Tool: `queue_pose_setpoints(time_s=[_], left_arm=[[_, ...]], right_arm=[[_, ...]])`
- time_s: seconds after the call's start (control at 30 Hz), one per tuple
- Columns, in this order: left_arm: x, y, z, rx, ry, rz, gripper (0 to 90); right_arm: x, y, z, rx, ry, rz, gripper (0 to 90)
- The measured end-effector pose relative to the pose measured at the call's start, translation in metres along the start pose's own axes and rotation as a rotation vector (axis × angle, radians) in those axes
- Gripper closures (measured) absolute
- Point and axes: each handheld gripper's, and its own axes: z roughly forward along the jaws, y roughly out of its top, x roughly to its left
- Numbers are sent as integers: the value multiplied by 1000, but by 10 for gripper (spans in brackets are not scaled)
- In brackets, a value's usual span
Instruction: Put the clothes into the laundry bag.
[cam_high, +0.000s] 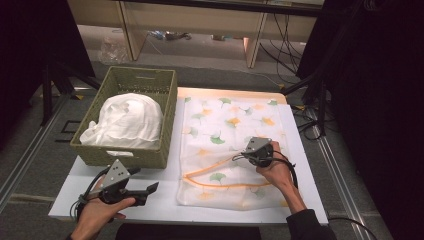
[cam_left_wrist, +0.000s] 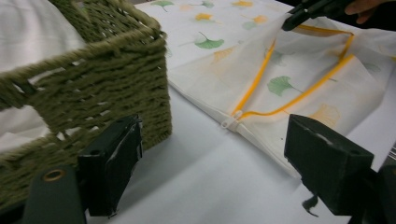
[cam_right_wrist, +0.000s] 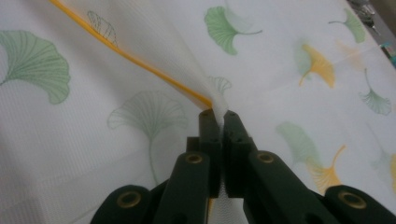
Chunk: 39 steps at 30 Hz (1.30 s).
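I work here with a white mesh laundry bag printed with green and yellow ginkgo leaves (cam_high: 235, 150), which lies flat on the white table (cam_high: 160, 200), just to the right of a woven olive-green basket (cam_high: 145, 82). The basket holds a bundle of white cloth (cam_high: 125, 122). I judge that the cloth is to go into the bag, so the bag must first be opened.

The orange zipper (cam_high: 220, 184) of the bag is already open along a curve, with the small white slider (cam_left_wrist: 232, 122) resting at its end near the basket. My right gripper (cam_right_wrist: 219, 116) is fully closed and pinches the top layer of mesh right at the orange edge, so the fabric rises in a small peak between the jaws. I hold it like this, I think, to lift the upper layer away from the lower one and make a mouth.

My left gripper (cam_left_wrist: 212, 154) has its jaws wide apart and holds nothing. It hovers low over the bare table, between the basket corner and the bag's edge, pointing toward the slider. From there it can take either the lower lip or the cloth.
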Motion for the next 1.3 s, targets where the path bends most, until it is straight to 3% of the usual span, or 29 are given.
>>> queue_pose_setpoints(time_s=[0.17, 0.33, 0.4, 0.47, 0.5, 0.53, 0.57, 0.67, 0.73, 0.87, 0.9, 1.03, 1.07, 1.1, 1.17, 1.23, 1.27, 1.3], left_arm=[[7, 19, -3, 9, 4, 4, 189], [18, 49, -10, 16, 18, 28, 188], [28, 66, -14, 13, 41, 51, 184], [33, 73, -15, 15, 53, 62, 182], [39, 79, -14, 21, 60, 66, 181], [45, 83, -13, 34, 67, 72, 178], [51, 87, -11, 48, 82, 71, 174], [72, 96, -4, 67, 122, 58, 170], [86, 100, 1, 86, 155, 44, 169], [108, 109, 10, 126, 188, 60, 159], [116, 114, 14, 155, 203, 80, 158], [128, 120, 24, 195, 203, 67, 158], [133, 121, 30, 205, 203, 68, 158], [136, 121, 37, 203, 213, 57, 158], [144, 121, 49, 235, 208, 70, 158], [152, 119, 60, 274, 173, 62, 158], [155, 118, 65, 294, 161, 58, 157], [159, 116, 76, 289, 193, 93, 158]], right_arm=[[-4, 5, -5, -27, -19, -13, 894], [-6, 12, -10, -47, -31, -29, 893], [-9, 16, -14, -63, -39, -29, 894], [-11, 16, -15, -70, -41, -39, 893], [-9, 18, -18, -68, -49, 0, 894], [-13, 19, -18, -82, -50, -40, 893], [-14, 20, -19, -83, -51, -40, 893], [-15, 21, -22, -87, -53, -20, 894], [-19, 22, -24, -91, -54, -44, 893], [-21, 23, -27, -100, -59, -37, 894], [-22, 25, -27, -100, -57, -37, 893], [-22, 25, -28, -99, -61, -28, 893], [-23, 26, -28, -102, -59, -51, 893], [-21, 26, -28, -91, -56, -26, 893], [-22, 26, -27, -95, -56, -51, 893], [-19, 26, -27, -84, -56, -28, 893], [-20, 26, -25, -86, -49, -51, 893], [-21, 26, -25, -86, -48, -53, 893]])
